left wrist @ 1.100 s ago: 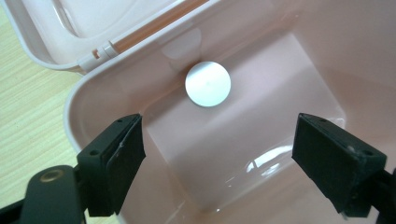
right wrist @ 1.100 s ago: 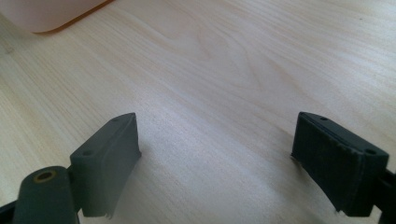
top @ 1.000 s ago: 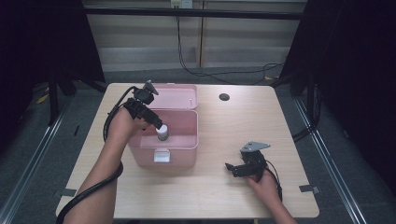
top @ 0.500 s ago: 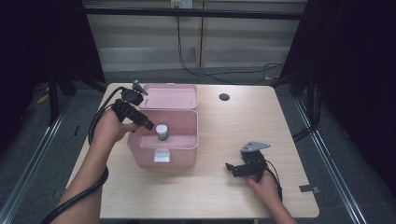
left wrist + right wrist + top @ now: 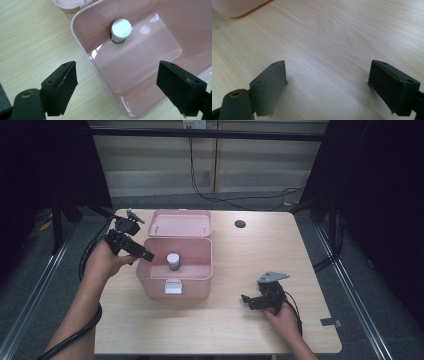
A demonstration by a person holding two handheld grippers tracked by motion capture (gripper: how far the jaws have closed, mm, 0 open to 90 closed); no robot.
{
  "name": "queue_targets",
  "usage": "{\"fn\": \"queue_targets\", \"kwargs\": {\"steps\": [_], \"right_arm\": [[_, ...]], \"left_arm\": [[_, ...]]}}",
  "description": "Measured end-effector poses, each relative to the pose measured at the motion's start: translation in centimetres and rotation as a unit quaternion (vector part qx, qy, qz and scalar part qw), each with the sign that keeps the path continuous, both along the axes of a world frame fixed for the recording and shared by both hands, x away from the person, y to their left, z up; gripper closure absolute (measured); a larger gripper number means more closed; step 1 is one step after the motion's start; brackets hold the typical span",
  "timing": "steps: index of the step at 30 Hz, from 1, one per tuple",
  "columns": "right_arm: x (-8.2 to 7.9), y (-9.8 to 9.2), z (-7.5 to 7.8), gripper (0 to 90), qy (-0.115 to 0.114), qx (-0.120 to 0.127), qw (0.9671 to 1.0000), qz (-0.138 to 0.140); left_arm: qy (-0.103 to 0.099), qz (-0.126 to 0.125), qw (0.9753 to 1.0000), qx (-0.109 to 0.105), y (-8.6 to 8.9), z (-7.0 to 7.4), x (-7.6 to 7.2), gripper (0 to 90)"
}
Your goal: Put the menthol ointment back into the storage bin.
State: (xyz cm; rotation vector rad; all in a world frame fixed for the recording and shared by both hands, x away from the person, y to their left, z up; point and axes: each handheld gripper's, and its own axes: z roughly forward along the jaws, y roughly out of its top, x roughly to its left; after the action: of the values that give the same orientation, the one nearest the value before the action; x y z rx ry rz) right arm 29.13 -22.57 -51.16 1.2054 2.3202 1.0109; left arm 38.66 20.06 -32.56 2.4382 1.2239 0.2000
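Observation:
A pink box (image 5: 150,277) stands open at the table's middle left, its lid (image 5: 181,223) folded back. Inside stands a small jar with a white cap (image 5: 173,260), upright; in the left gripper view the jar (image 5: 121,30) sits near the box's far wall (image 5: 82,37). My left gripper (image 5: 145,254) hovers open over the box's left rim, with nothing between its jaws. My right gripper (image 5: 247,300) rests open low over bare wood at the front right, empty, with a corner of the pink box (image 5: 237,7) at the upper left of its view.
A dark round hole (image 5: 240,224) lies in the tabletop behind the box on the right. Cables trail from both grippers. The wooden table (image 5: 300,250) ends in dark floor and metal rails on each side.
My left gripper has drawn back left from inside the box to its left rim, leaving the jar standing in the box. The right gripper has not moved.

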Motion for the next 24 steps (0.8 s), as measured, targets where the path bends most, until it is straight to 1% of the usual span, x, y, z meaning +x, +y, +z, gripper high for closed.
{"fn": "queue_targets", "kwargs": {"steps": [1,3,5,6,7,9,11,12,14,15,16,17,18,20,22,23,24], "right_arm": [[0.0,0.0,0.0,14.1,0.000,0.000,1.0000,0.000],[0.0,0.0,0.0,14.1,0.000,0.000,1.0000,0.000],[0.0,0.0,0.0,14.1,0.000,0.000,1.0000,0.000],[0.0,0.0,0.0,14.1,0.000,0.000,1.0000,-0.001],[0.0,0.0,0.0,14.1,0.000,0.000,1.0000,0.000],[0.0,0.0,0.0,14.1,0.000,0.000,1.0000,0.000],[0.0,0.0,0.0,14.2,0.000,0.000,1.0000,0.000],[0.0,0.0,0.0,14.2,0.000,0.000,1.0000,0.000],[0.0,0.0,0.0,14.1,0.000,0.000,1.0000,0.000],[0.0,0.0,0.0,14.1,0.000,0.000,1.0000,0.000],[0.0,0.0,0.0,14.1,0.000,0.000,1.0000,0.000],[0.0,0.0,0.0,14.2,0.000,0.000,1.0000,0.000],[0.0,0.0,0.0,14.2,0.000,0.000,1.0000,0.000],[0.0,0.0,0.0,14.1,0.000,0.000,1.0000,0.000],[0.0,0.0,0.0,14.1,0.000,0.000,1.0000,0.000],[0.0,0.0,0.0,14.1,0.001,0.000,1.0000,-0.001],[0.0,0.0,0.0,14.1,0.001,0.000,1.0000,-0.001]], "left_arm": [[0.004,0.010,0.9999,-0.004,0.1,-0.1,-0.2,16.7],[0.004,0.004,1.0000,0.006,0.6,0.0,-0.3,16.7],[0.008,0.009,0.9999,0.007,0.9,-0.1,-0.5,16.7],[0.008,0.005,0.9999,0.009,1.1,-0.1,-0.6,16.7],[0.009,0.009,0.9999,0.010,1.3,0.0,-0.7,16.7],[0.007,0.010,0.9999,0.009,1.6,0.0,-0.9,16.7],[0.008,0.008,0.9998,0.014,2.1,0.2,-1.1,16.7],[0.009,0.012,0.9998,0.014,2.3,0.2,-1.2,16.7],[0.009,0.007,0.9997,0.022,2.7,0.2,-1.3,16.7],[0.010,0.010,0.9997,0.022,2.8,0.2,-1.4,16.7],[0.010,0.006,0.9995,0.029,3.1,0.2,-1.5,16.7],[0.015,0.015,0.9995,0.022,3.1,0.1,-1.7,16.7],[0.013,0.008,0.9995,0.027,3.3,0.1,-1.7,16.7],[0.018,0.009,0.9995,0.025,3.6,-0.1,-1.9,16.7],[0.017,0.012,0.9995,0.025,3.9,-0.3,-2.1,16.7],[0.020,0.015,0.9994,0.025,4.1,-0.5,-2.2,16.7],[0.017,0.016,0.9993,0.027,4.2,-0.5,-2.3,16.7]]}}
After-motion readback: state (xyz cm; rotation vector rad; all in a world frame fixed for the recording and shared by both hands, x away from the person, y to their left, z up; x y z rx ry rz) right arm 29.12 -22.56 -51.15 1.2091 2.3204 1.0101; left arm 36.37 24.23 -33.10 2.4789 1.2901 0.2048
